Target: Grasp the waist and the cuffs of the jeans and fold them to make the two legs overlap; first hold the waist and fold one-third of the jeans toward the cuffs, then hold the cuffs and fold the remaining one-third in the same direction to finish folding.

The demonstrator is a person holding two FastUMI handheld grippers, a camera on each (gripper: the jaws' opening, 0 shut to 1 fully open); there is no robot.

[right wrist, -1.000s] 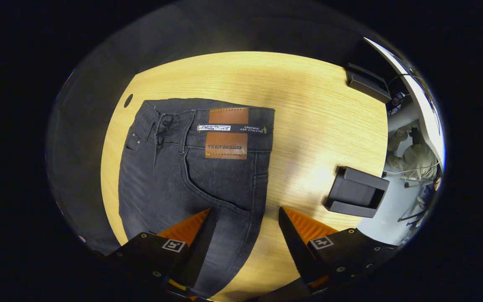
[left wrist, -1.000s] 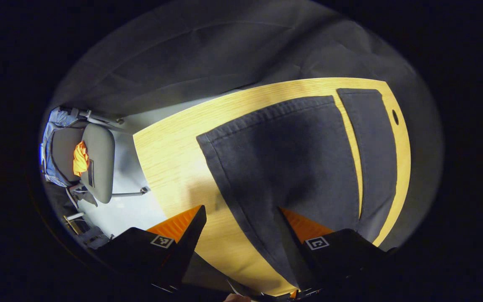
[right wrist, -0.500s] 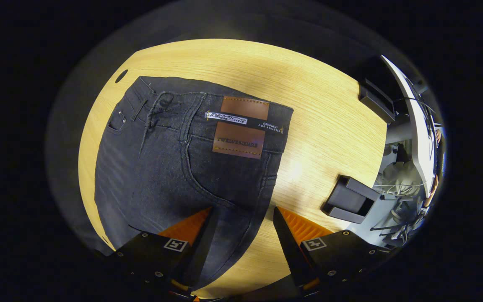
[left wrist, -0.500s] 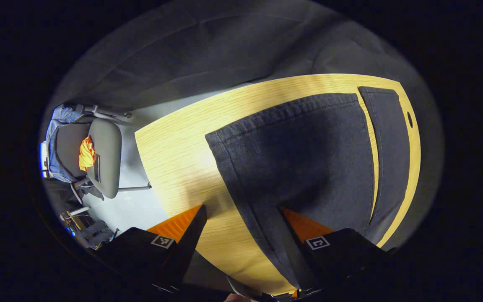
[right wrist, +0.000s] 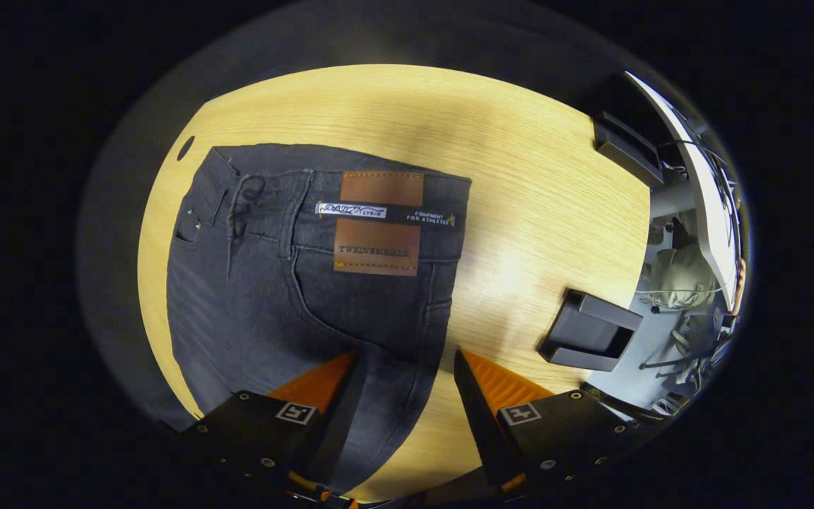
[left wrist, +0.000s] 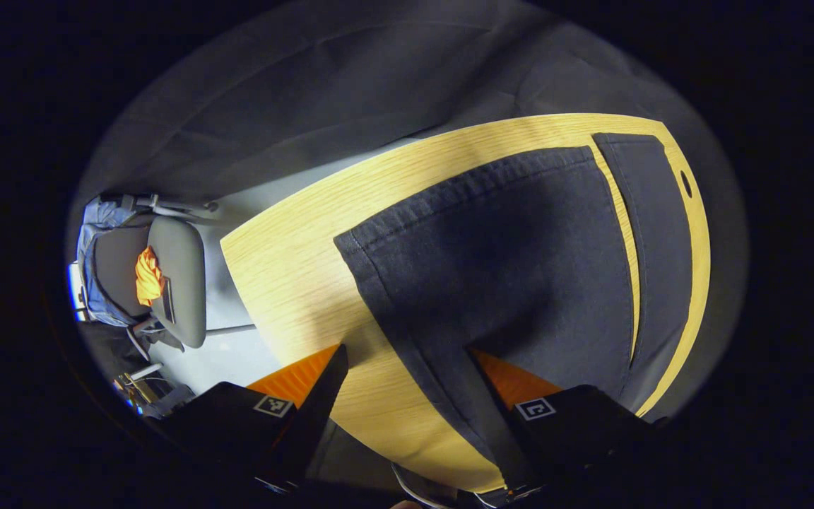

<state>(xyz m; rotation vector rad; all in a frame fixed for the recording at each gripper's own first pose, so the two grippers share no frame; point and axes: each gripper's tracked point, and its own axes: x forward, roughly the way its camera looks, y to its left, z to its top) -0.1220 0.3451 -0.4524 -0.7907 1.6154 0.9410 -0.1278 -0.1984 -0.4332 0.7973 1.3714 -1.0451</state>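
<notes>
The black jeans [right wrist: 308, 283] lie flat on the bench [right wrist: 534, 198] — soft, fairly heavy denim; left claw [left wrist: 407, 396] and right claw [right wrist: 407, 396] both spread; better pinched at stiff waistband [right wrist: 379, 205] and hemmed cuffs [left wrist: 478, 184].

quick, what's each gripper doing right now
left gripper: open, over the jeans leg edge, holding nothing.
right gripper: open, straddling the jeans' side edge, holding nothing.

We see our left gripper [left wrist: 407, 360] spread open over the jeans [left wrist: 513, 261] cuffs near the desk [left wrist: 294, 268] edge, a chair [left wrist: 174, 283] beyond.
</notes>
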